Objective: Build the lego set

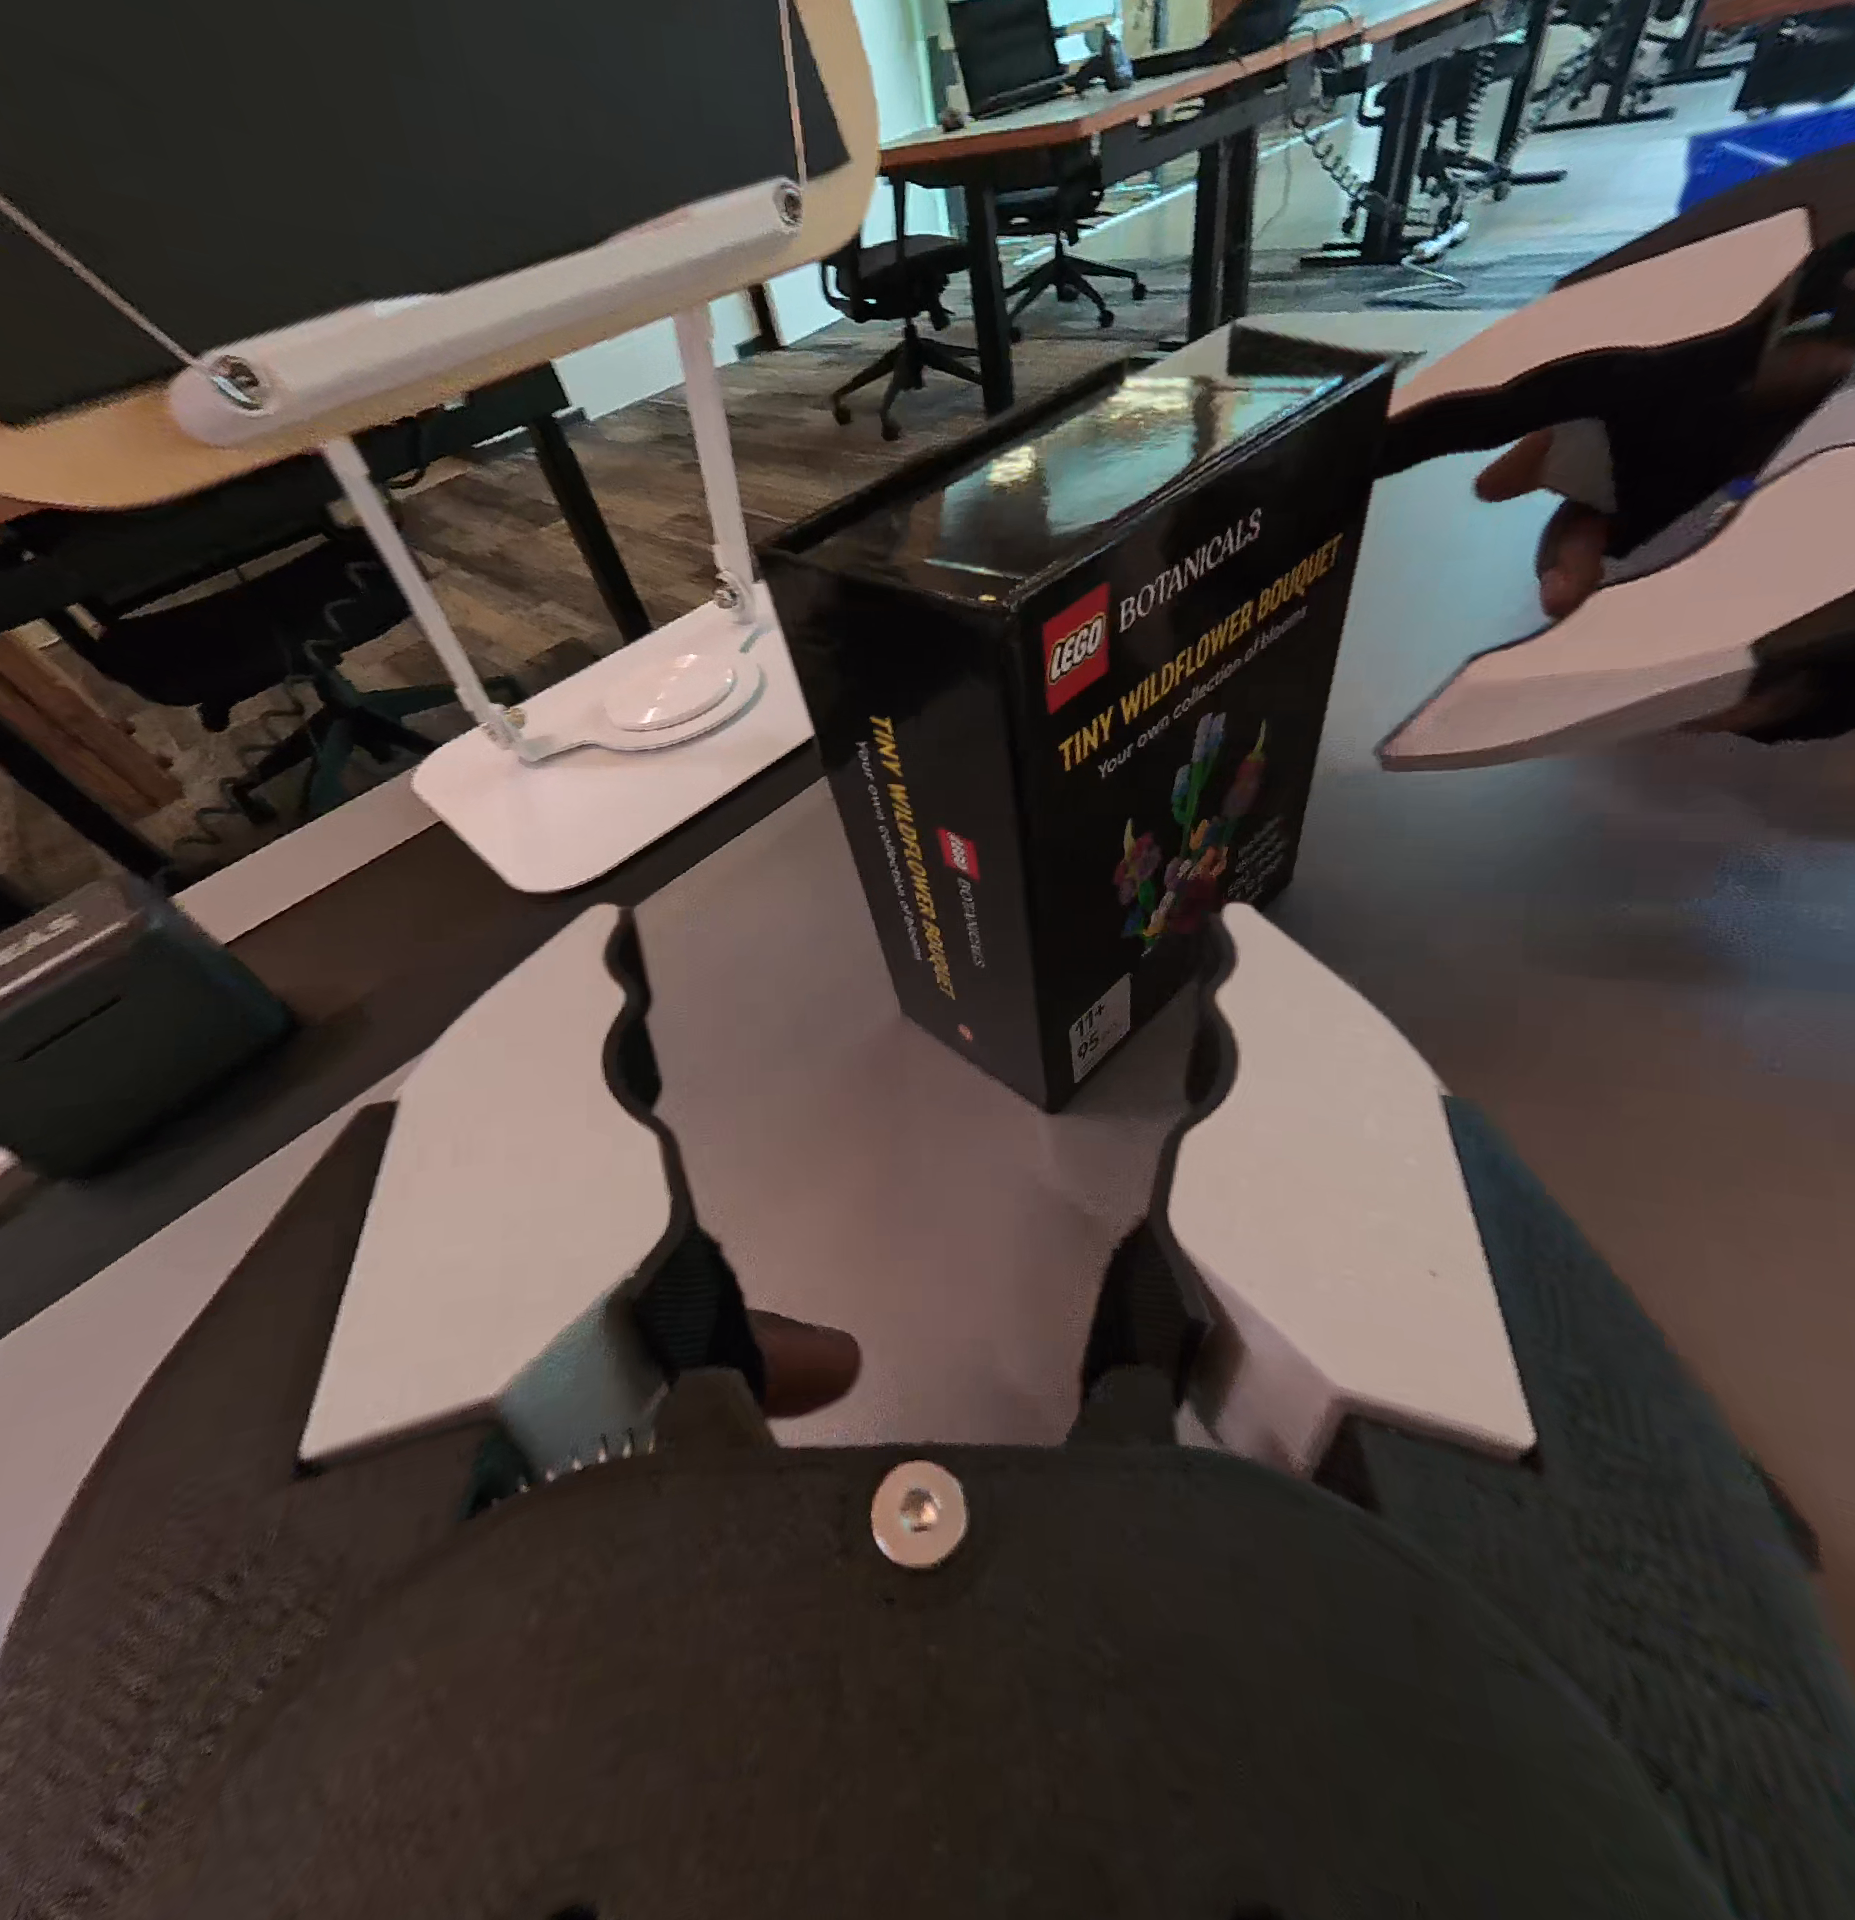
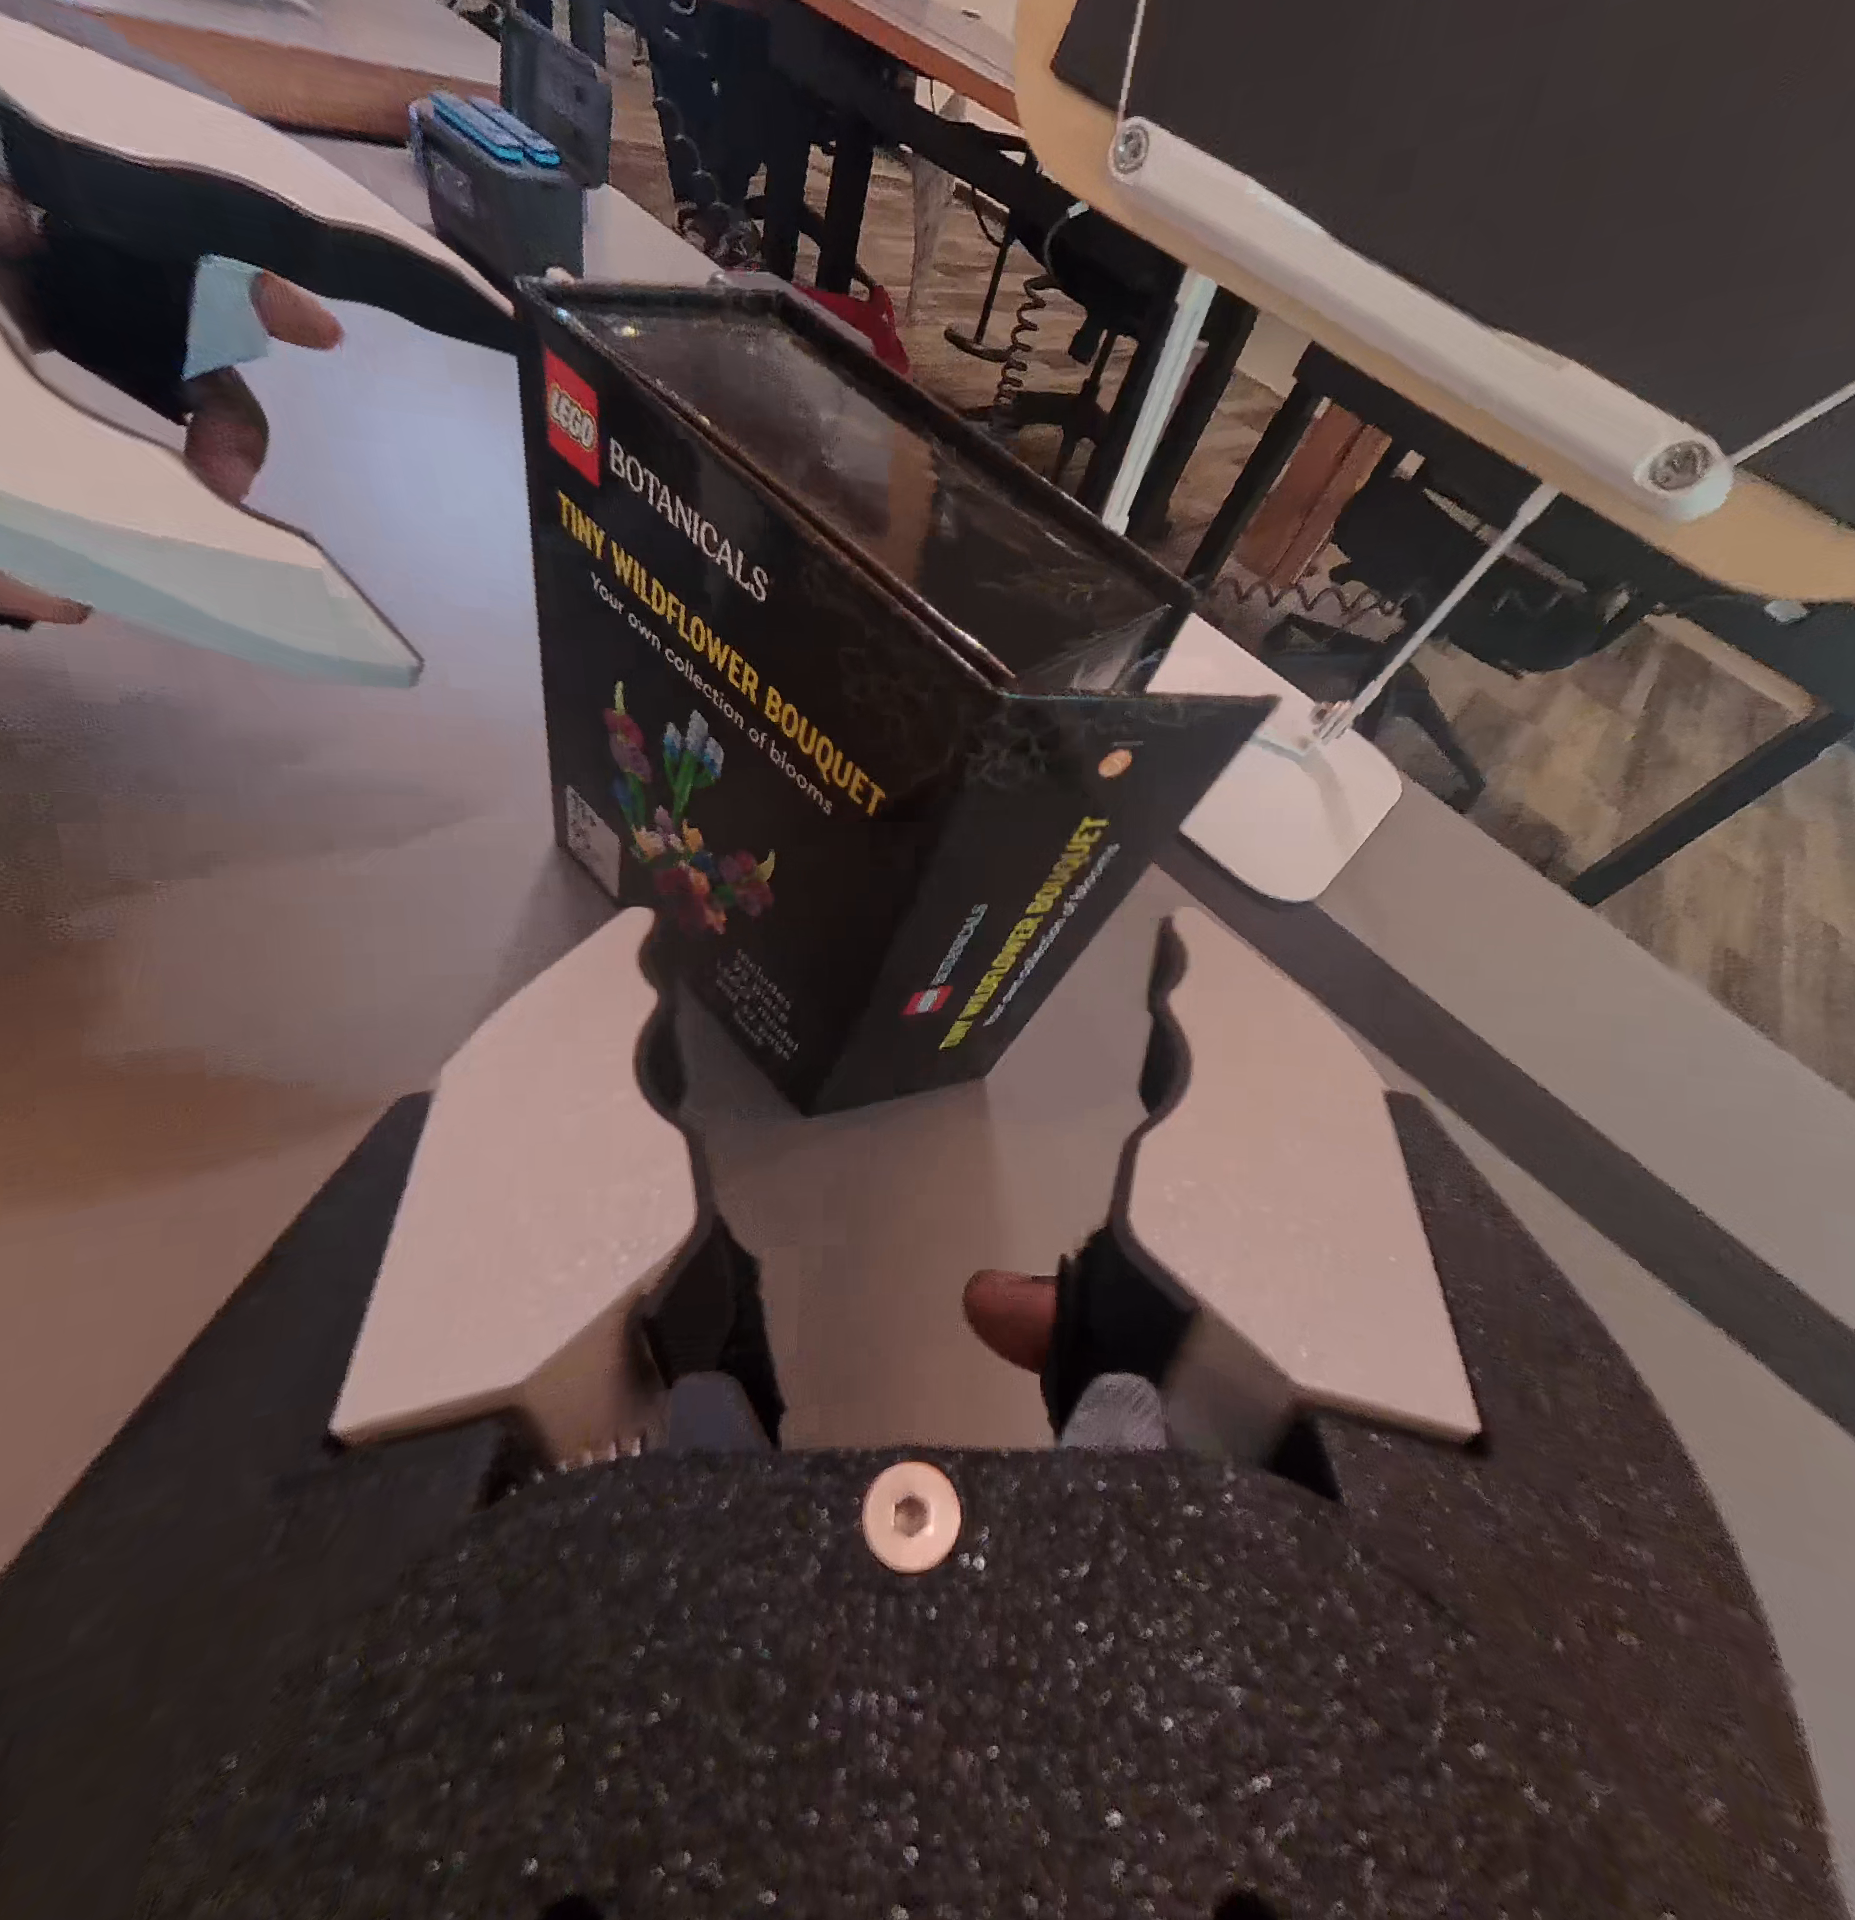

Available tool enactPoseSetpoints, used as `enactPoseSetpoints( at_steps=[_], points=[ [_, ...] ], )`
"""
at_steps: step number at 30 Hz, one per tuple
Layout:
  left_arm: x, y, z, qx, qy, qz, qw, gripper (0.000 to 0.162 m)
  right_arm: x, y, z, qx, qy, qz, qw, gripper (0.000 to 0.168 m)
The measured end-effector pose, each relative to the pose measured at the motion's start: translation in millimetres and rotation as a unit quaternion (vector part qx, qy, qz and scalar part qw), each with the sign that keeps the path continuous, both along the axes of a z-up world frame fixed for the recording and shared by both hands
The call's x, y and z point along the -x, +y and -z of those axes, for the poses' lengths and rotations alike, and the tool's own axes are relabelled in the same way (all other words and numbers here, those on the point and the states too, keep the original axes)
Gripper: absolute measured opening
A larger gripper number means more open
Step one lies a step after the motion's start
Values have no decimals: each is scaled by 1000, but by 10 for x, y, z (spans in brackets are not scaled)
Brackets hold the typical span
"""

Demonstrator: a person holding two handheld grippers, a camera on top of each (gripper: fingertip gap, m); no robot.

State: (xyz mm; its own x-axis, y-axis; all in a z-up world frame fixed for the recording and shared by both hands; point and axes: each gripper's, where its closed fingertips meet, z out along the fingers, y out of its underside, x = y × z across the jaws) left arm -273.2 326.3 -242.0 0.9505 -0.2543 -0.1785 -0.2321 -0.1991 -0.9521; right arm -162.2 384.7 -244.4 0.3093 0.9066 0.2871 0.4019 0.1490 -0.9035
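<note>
A black lego set box [image 1: 1099, 727] with a flower picture stands upright on the grey table [image 1: 1525, 1039]. My left gripper [image 1: 928, 925] is open and empty, just short of the box's near corner. The right gripper shows at the far right of the left wrist view [image 1: 1588, 582], open, beside the box's top. In the right wrist view the box [image 2: 757, 727] stands ahead, its top flap looking partly raised. My right gripper [image 2: 907, 925] is open and empty, jaws wide, close to the box's lower corner. The left gripper [image 2: 175, 468] shows at upper left, open.
A white desk lamp stands behind the box, base [image 1: 601, 769] on the table's back edge, head overhead [image 1: 383, 208]; its base also shows in the right wrist view [image 2: 1287, 810]. A dark box [image 1: 92, 1039] sits at left. A dark case with blue items [image 2: 497, 177] lies behind. Office desks and chairs beyond.
</note>
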Motion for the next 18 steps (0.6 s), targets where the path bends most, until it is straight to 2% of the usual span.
enactPoseSetpoints(
  at_steps=[3,6,13,18],
  points=[
    [110,-171,-66,-7,2,-60,998,126,-165,-86,-80,36,23,21,999,110],
    [160,-383,-97,1,4,-120,993,140,-354,-188,-174,73,52,54,994,126],
    [-84,-874,-190,22,-32,-183,982,144,-707,-597,-428,72,113,119,984,141],
    [-290,-1158,-269,-6,-59,-217,974,144,-872,-849,-347,40,86,165,982,147]
  ],
)
